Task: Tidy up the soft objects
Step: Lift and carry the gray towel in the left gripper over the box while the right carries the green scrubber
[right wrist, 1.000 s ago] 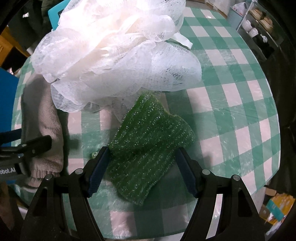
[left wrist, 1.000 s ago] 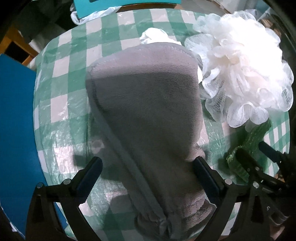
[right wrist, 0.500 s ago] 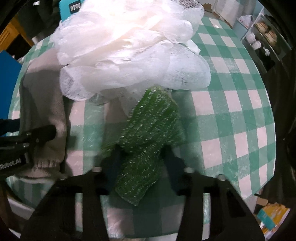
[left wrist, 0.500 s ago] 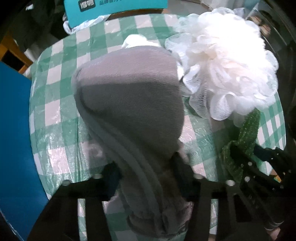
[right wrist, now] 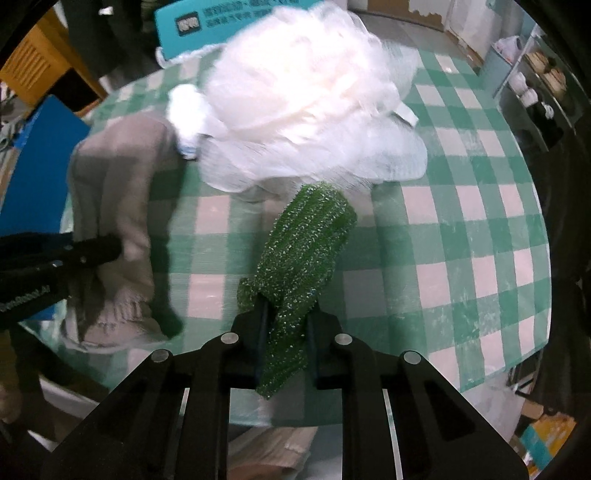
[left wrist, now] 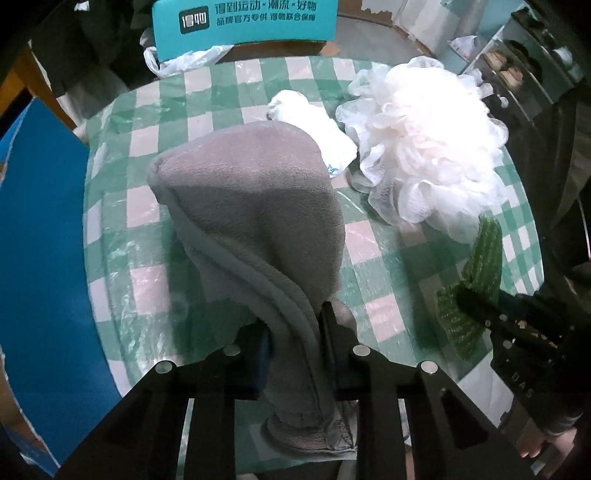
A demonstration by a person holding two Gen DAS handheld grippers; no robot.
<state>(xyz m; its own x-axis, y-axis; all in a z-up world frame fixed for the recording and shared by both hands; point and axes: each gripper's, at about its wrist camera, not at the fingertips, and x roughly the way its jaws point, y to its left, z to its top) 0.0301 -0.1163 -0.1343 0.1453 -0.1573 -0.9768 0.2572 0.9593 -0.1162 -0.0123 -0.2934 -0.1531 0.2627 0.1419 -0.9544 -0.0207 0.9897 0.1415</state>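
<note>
Over a green-checked tablecloth (left wrist: 155, 280), the left gripper (left wrist: 295, 332) is clamped on a grey fleece cloth (left wrist: 258, 206) while the right gripper (right wrist: 284, 328), jaws closing, pinches a green scrubbing cloth (right wrist: 306, 243) beside a white mesh bath pouf (right wrist: 310, 110), apparently lifting both for sorting.

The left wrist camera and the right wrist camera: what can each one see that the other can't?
Only the left wrist view shows the left gripper head-on, clamped on the grey fleece cloth.

Only the right wrist view shows the right gripper head-on, its jaws closing on the sparkly green knitted scrubber, plus shelves with shoes.

Both show the fluffy white mesh bath pouf, the green-and-white checked tablecloth, the teal box, the cloth and the scrubber.
</note>
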